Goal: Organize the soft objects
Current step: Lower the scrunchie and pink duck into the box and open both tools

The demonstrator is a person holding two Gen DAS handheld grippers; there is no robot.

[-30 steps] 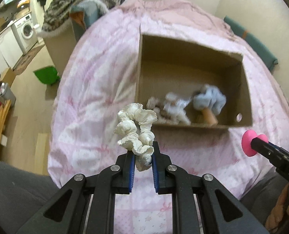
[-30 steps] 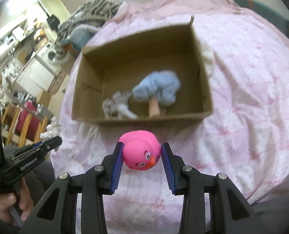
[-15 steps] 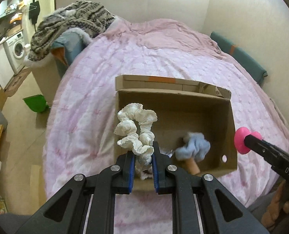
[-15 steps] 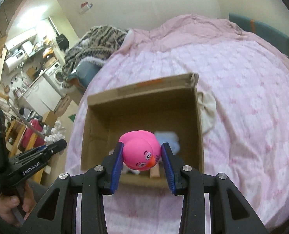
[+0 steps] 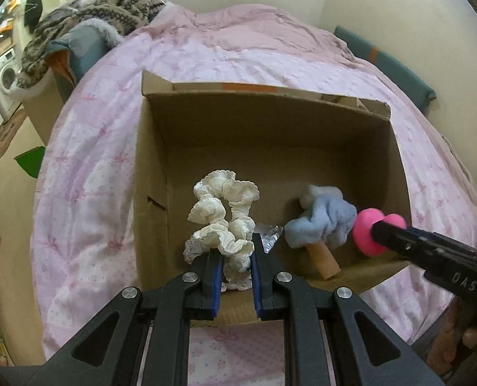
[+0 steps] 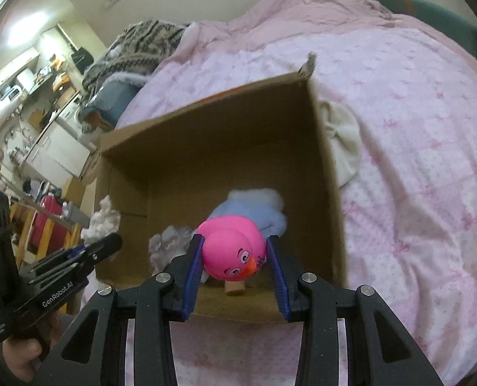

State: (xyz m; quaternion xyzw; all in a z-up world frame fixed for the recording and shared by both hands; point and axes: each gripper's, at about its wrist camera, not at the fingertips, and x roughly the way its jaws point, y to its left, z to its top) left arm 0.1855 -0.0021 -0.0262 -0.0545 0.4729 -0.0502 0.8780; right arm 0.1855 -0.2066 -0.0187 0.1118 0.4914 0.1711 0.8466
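Over the box (image 5: 396,160), both tongs (image 5: 236,260) (image 6: 235,257) gripping toys.

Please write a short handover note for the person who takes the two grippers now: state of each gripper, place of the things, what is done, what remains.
Left gripper: shut on the white scrunchie, held over the cardboard box.
Right gripper: shut on the pink duck, also over the box opening.
In the box already: the blue plush and a small silvery-white item.
Beside the box, on the pink bedspread: a cream cloth.
Left to do: release both items into the box; probably the cream cloth next.
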